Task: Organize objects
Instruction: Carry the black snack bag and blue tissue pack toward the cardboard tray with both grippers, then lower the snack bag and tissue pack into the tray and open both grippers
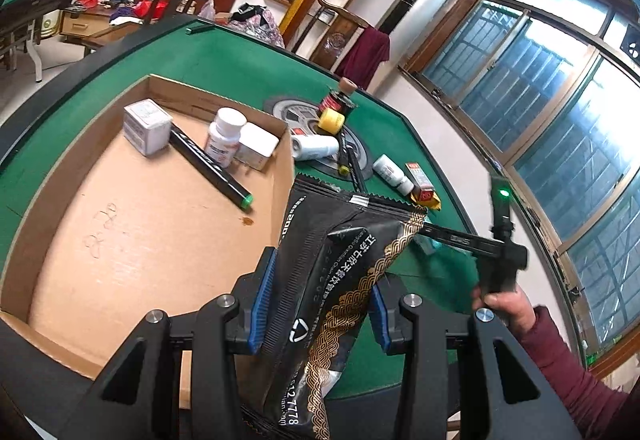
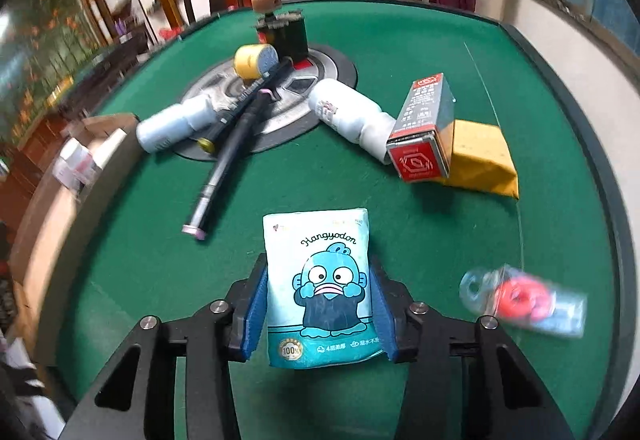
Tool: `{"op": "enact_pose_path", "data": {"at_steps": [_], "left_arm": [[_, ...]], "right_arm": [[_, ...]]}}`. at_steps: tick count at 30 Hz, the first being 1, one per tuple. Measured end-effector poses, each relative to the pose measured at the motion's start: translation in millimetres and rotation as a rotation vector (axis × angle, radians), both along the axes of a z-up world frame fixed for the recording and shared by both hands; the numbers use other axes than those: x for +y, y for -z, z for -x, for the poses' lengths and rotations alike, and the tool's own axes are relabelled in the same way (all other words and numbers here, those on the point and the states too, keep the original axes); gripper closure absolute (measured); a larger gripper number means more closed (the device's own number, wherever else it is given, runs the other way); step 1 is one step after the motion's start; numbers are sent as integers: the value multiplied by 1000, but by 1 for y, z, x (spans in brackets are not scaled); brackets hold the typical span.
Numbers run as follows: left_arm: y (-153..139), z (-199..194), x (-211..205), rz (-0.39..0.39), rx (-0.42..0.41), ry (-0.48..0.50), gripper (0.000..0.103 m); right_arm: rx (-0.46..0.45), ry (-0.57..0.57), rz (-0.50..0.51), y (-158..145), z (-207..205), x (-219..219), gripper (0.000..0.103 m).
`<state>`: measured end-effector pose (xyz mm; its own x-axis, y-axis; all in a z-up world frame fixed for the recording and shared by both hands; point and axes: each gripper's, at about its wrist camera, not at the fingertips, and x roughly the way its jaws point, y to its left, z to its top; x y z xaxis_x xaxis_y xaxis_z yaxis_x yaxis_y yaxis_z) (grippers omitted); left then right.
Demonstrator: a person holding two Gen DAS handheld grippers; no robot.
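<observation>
Left gripper (image 1: pixel 320 304) has its blue fingers (image 1: pixel 262 300) clamped on a black foil pouch (image 1: pixel 340 260) with gold wave trim — the pouch sticks up between them, held over the near corner of the cardboard box (image 1: pixel 60 176), right at the box's right wall. Inside the box, up at the far end: a small white carton (image 1: pixel 145 126), a white pill bottle (image 1: pixel 224 136), another little white box (image 1: pixel 256 145) and a black marker (image 1: pixel 210 168) with a green tip lying diagonally.

Right gripper (image 2: pixel 320 308) sits low over the green surface (image 2: pixel 440 240), with a light blue tissue pack (image 2: pixel 320 288) (cartoon fish, "Hangyodon") between its fingers (image 2: pixel 256 312). The blue pads look like they're right against both sides of the pack, so I'd say it has hold of it.

Still loose on the surface: two white bottles (image 2: pixel 172 128) lying on their sides, dark pens (image 2: pixel 228 160) across the round centre plate (image 2: pixel 288 112), a yellow spool (image 2: pixel 254 60), a red-and-grey box (image 2: pixel 424 136) leaning on a yellow packet (image 2: pixel 484 156), and a blurry clear packet with something red (image 2: pixel 524 300) off to the right.
</observation>
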<state>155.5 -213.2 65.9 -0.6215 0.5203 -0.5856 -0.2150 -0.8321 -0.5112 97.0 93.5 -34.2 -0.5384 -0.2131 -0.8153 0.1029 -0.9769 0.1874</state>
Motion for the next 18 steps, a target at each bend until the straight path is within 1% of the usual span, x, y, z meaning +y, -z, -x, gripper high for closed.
{"op": "enact_pose_path", "data": {"at_steps": [2,4,5,7,11,13,15,18], "left_arm": [[-4,1,-9,2,8,-17,63],[-9,3,-19,18,16,-39,63],[-13,5,-26,36,21,-54,63],[-19,10,-37,75,28,-78,63],[-27,29,-54,187,24,-126,63],[-25,41,-60,235,10,-143,63],[-18,57,-66,279,-22,-156,63],[0,81,-77,307,-97,-170,63]], "right_arm": [[22,2,71,-11,-8,-1,53],[37,-11,116,-22,-13,-8,53],[47,-31,146,-31,-15,-15,53],[63,-63,172,-43,-14,-30,53],[74,-159,256,-68,-8,-78,53],[63,-201,286,-72,-1,-102,52],[39,-249,316,-72,7,-132,52],[-16,-311,341,-59,15,-176,52]]}}
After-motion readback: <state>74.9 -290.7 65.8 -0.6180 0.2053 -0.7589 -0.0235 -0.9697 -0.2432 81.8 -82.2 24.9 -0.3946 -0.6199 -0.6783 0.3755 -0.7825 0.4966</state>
